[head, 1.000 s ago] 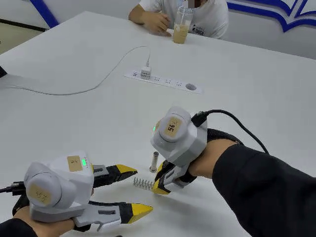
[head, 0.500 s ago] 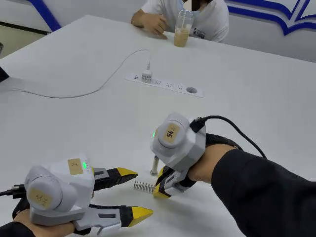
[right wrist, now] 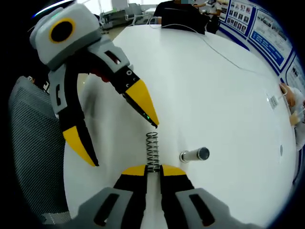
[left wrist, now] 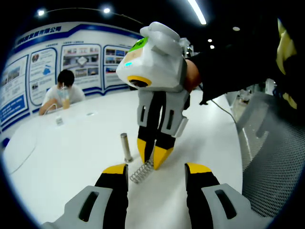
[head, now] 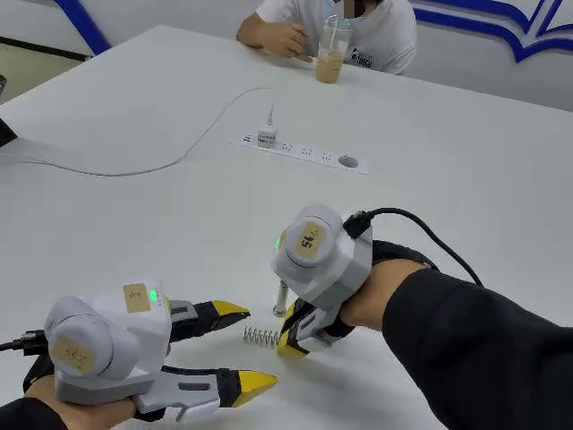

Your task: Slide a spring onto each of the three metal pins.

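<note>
The spring (head: 260,336) lies low on the white counter (head: 161,224), one end pinched in the right claw (head: 286,346), just beside the upright pin (head: 281,297) (not yet on it); the left claw (head: 254,347) hovers near, spread wide

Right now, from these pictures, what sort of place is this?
Probably an office meeting room or showroom: a large white table with a power strip on it, a seated person with a drink at the far side, and blue-framed display boards on the wall.
</note>
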`<state>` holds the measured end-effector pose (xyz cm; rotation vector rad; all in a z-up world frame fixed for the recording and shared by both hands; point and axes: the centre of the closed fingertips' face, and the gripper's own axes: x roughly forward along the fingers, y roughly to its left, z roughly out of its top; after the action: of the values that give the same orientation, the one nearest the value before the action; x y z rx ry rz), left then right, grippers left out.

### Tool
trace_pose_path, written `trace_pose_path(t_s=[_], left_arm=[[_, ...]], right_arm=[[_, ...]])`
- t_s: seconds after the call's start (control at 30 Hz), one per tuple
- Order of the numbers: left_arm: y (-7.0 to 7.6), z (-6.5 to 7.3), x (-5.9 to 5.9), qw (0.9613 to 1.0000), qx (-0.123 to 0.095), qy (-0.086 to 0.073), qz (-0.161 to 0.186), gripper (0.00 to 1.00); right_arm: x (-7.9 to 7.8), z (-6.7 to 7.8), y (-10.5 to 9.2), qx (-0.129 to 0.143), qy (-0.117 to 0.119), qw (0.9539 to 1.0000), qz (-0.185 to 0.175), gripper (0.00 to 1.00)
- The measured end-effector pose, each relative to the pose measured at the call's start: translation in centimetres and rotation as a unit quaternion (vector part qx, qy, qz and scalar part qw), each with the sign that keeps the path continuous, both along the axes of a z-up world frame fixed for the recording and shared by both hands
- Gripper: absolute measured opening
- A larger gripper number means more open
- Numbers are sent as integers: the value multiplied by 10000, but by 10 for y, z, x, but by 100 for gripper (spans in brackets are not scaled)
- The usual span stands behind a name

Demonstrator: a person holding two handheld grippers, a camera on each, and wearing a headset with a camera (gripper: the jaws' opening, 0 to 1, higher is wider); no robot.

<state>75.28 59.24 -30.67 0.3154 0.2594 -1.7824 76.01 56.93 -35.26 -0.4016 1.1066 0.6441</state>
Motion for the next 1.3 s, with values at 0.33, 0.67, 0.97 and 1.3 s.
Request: trace_pose_path(t_s=[0.33, 0.67, 0.97, 1.3], left_arm=[[-2, -1, -3, 10000, 25, -51, -63, 47], [-4, -1, -10, 9993, 29, -229, -297, 36], [-4, -3, -16, 9977, 27, -430, -523, 21], [-4, -3, -18, 9969, 35, -503, -604, 12]], right_arm=[[-15, 17, 1, -171, 79, 9995, 257, 12], [-28, 31, 5, -276, 175, 9982, 501, 12], [-35, 37, 7, -294, 244, 9975, 601, 12], [-36, 49, 12, -250, 155, 9975, 638, 11]])
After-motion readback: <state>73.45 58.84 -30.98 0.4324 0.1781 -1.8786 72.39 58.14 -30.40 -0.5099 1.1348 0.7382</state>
